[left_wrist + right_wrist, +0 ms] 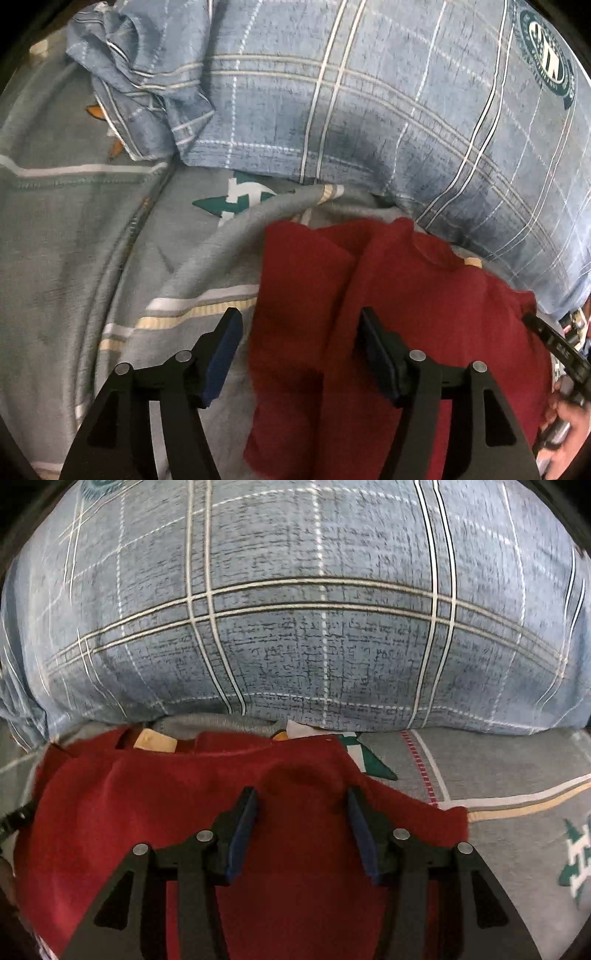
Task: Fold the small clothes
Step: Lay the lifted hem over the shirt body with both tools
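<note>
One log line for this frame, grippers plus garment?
left hand-held gripper: open, over red garment edge | right hand-held gripper: open, above it | garment: partly folded on bedsheet

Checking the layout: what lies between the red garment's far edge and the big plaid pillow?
In the right wrist view, a narrow strip of grey bedsheet separates the red garment from the plaid pillow; nothing else lies on it.

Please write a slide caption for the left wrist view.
Open left claw above a red shirt on a grey bedsheet.
</note>
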Available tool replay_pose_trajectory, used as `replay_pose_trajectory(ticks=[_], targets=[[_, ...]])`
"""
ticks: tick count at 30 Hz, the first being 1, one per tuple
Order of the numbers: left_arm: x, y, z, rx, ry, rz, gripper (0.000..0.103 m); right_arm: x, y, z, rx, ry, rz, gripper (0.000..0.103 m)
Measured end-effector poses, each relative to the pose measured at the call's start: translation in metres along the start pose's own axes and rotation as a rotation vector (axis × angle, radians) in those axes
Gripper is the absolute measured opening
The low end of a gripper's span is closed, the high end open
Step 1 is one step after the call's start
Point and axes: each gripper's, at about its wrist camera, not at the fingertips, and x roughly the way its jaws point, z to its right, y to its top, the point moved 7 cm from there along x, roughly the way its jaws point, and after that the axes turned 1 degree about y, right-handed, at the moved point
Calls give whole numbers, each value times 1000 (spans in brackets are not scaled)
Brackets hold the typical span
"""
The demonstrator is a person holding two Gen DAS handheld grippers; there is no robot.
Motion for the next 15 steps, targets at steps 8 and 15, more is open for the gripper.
replay_pose_trajectory(ticks=[8,15], targets=[[-41,-11,-15,83,49,32,63,-59,9,-109,-92,306,13,54],[-35,-11,-36,31,66,-25,62,-29,18,-243,-144,483,-83,65]])
